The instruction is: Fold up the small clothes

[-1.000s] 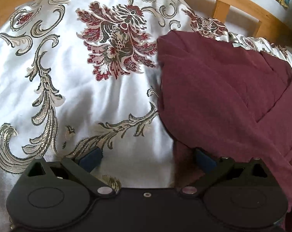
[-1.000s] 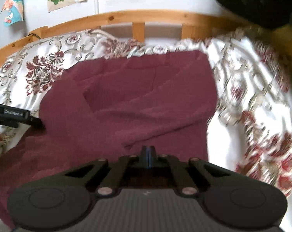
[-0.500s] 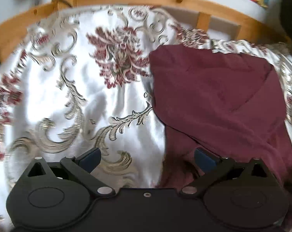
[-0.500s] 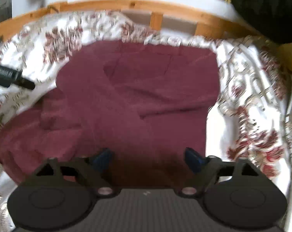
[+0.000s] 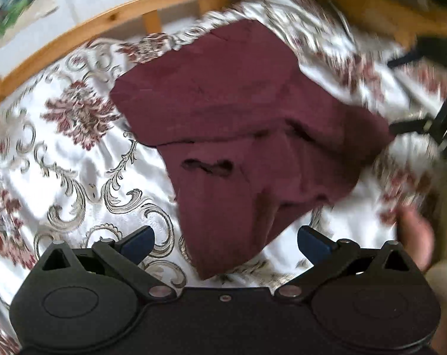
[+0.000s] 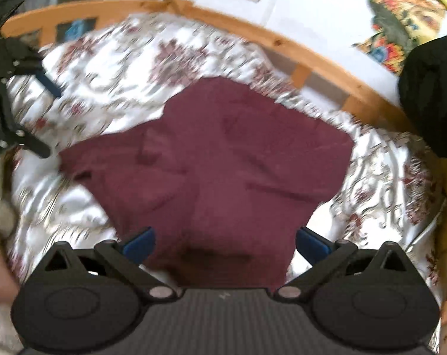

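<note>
A dark maroon garment [image 5: 238,124] lies folded in on itself on the floral bedspread [image 5: 60,162], its narrow end pointing toward me. My left gripper [image 5: 226,242] hovers above that near end, open, with its blue pads wide apart and touching nothing. In the right wrist view the same garment [image 6: 223,162] spreads below my right gripper [image 6: 225,242], whose jaws are opening wide; only cloth lying on the bed shows between them, not pinched. Each gripper shows blurred at the edge of the other's view: the right gripper [image 5: 395,91] and the left gripper [image 6: 46,117].
A curved wooden bed rail [image 5: 105,20] runs behind the bedspread [image 6: 119,68], with a white wall and colourful pictures [image 6: 406,20] beyond. A dark bulky thing [image 6: 430,94] sits at the far right. A hand [image 5: 415,236] shows at the left view's lower right edge.
The right gripper went from shut at the cloth to wide open, letting it go. Both grippers pulled back and up and rolled, so more of the bed and garment shows.
</note>
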Demonstrator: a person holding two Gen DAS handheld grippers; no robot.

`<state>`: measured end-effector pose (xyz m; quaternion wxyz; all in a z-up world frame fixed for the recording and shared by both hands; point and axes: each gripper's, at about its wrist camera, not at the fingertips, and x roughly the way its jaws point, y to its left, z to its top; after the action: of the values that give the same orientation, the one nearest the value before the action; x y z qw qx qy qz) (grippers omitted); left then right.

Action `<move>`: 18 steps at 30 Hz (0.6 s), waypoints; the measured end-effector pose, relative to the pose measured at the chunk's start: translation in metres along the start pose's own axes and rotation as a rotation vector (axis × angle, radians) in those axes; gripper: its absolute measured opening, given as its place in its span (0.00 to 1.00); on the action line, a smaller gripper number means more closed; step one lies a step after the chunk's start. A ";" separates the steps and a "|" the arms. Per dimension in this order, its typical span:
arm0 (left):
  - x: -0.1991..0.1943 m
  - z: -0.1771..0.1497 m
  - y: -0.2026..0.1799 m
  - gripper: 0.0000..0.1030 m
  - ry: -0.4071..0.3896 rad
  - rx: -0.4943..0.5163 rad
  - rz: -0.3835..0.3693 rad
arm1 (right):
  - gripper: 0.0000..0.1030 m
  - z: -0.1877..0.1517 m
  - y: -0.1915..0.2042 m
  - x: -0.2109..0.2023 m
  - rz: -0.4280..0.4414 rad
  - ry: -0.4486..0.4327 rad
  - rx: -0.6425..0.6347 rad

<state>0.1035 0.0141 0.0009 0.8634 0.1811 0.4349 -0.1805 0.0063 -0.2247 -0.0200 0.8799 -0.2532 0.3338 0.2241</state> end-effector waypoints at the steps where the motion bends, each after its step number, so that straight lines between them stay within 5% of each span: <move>1: 0.007 -0.002 -0.007 0.99 0.014 0.039 0.026 | 1.00 -0.003 0.004 0.003 0.008 0.030 -0.020; 8: 0.071 -0.003 -0.031 0.99 0.176 0.226 0.073 | 1.00 -0.019 -0.001 0.042 -0.016 0.239 0.000; 12: 0.096 0.001 -0.025 1.00 0.246 0.187 0.045 | 1.00 -0.025 -0.017 0.067 0.003 0.339 0.070; 18: 0.102 0.005 -0.012 0.98 0.251 0.090 0.029 | 0.99 -0.027 -0.009 0.088 0.005 0.404 0.007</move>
<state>0.1579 -0.0145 -0.0813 0.7957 0.2471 0.5283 -0.1632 0.0580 -0.2281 -0.0966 0.7954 -0.2891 0.5049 0.1697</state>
